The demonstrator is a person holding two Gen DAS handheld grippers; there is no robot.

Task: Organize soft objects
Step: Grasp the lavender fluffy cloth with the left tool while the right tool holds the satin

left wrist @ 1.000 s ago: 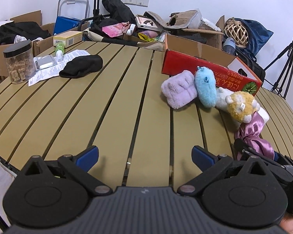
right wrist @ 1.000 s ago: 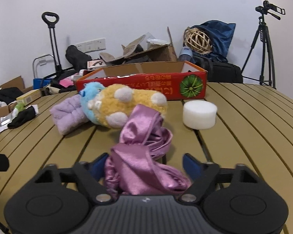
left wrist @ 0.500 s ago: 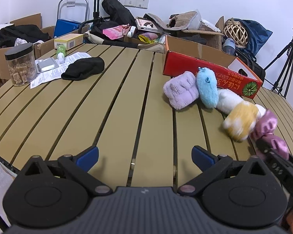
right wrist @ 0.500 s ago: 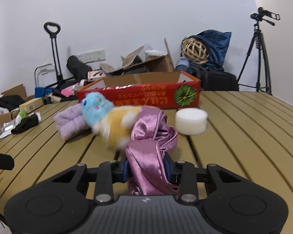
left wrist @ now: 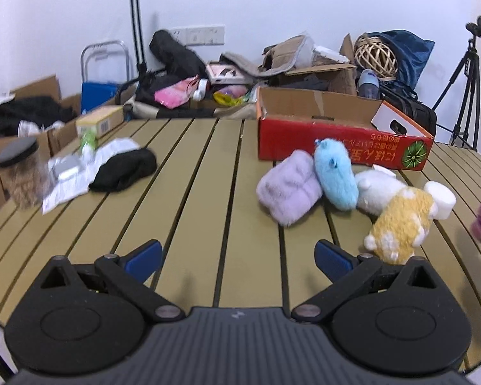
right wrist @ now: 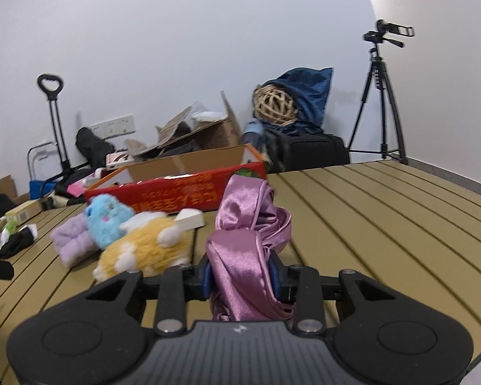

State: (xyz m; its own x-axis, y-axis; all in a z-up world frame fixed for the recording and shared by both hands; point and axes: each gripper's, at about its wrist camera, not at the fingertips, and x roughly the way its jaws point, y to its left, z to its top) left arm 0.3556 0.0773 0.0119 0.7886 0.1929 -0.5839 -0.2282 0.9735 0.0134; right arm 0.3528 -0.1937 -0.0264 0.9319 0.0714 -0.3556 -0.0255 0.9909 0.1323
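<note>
We've got the right hand-held gripper point(right wrist: 240, 276) clamped on the pink satin cloth point(right wrist: 250, 224), lifted off the counter point(right wrist: 368, 224) in front of the red cardboard box point(right wrist: 176, 189); left hand-held gripper point(left wrist: 239, 253) open, empty. Next, we judge: carry cloth over box, release.

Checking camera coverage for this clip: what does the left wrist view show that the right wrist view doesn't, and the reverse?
Only the left wrist view: the open left gripper and a blurred jar.

Only the right wrist view: the right gripper shut on the purple satin cloth, which the left sees only as a blurred edge.

Both: the red box, lilac plush, blue plush, yellow plush and black cloth.
</note>
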